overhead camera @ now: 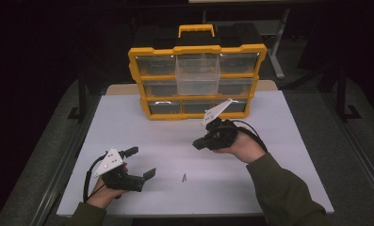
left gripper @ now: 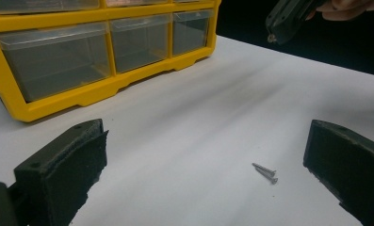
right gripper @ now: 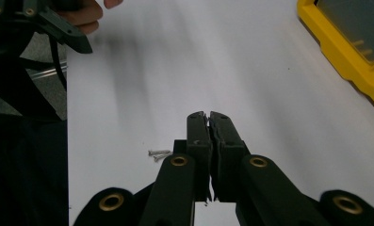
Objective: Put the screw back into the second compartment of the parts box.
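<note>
**2 screws left on the table, 1 drawer pulled out**

White tabletop (overhead camera: pixel 269 155) sits in a dark room, with a yellow organizer (overhead camera: pixel 197 82) of clear drawers standing at its far edge. Its top-middle drawer (overhead camera: pixel 197 74) is drawn well forward of the others, likely so small parts can be dropped in; whether anything lies inside it I cannot tell, and the other drawers look bare from here.

2 screws (overhead camera: pixel 184 177) lie touching each other on the table near the front edge, between the 2 hands. The left gripper (overhead camera: pixel 142 162) rests low beside them, jaws spread wide, probably waiting. The right gripper (overhead camera: pixel 197 144) hangs above the table nearer the organizer, its jaws pressed together; in the left gripper view something tiny seems pinched at the tip, perhaps a screw, but I cannot be sure.
</note>
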Available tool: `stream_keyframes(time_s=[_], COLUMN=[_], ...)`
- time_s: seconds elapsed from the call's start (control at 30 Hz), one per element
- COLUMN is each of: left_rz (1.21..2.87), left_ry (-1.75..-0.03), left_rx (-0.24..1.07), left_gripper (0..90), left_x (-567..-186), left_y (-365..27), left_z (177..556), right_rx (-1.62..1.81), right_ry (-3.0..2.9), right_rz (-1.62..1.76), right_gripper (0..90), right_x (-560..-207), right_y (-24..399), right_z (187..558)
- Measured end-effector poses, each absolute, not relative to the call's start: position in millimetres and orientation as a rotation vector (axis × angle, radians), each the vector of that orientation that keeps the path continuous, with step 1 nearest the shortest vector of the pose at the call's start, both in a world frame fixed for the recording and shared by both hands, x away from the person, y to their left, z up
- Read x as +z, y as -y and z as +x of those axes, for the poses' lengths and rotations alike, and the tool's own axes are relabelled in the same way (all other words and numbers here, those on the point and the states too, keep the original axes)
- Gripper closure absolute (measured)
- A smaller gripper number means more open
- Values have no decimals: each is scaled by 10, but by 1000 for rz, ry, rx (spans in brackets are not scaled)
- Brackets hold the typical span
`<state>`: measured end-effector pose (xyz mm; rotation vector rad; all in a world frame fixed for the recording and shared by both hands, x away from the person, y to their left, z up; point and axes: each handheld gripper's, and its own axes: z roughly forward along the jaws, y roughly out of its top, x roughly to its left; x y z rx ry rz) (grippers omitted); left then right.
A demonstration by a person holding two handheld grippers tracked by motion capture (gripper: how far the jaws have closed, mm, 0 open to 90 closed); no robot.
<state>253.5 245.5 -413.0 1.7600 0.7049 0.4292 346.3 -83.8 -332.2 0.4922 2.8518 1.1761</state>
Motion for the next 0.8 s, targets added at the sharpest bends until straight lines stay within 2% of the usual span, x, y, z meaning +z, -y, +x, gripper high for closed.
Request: stream_keyframes(time_s=[0.8], left_rz=[1757], left_ry=[-703], left_rx=[433], left_gripper=[0], left_x=[-4124], left_y=[-2458], left_z=[2531], right_rx=[1250], right_ry=[-2773], right_rz=[477], right_gripper=[864], right_x=[-2823], right_y=[946], right_z=[3595])
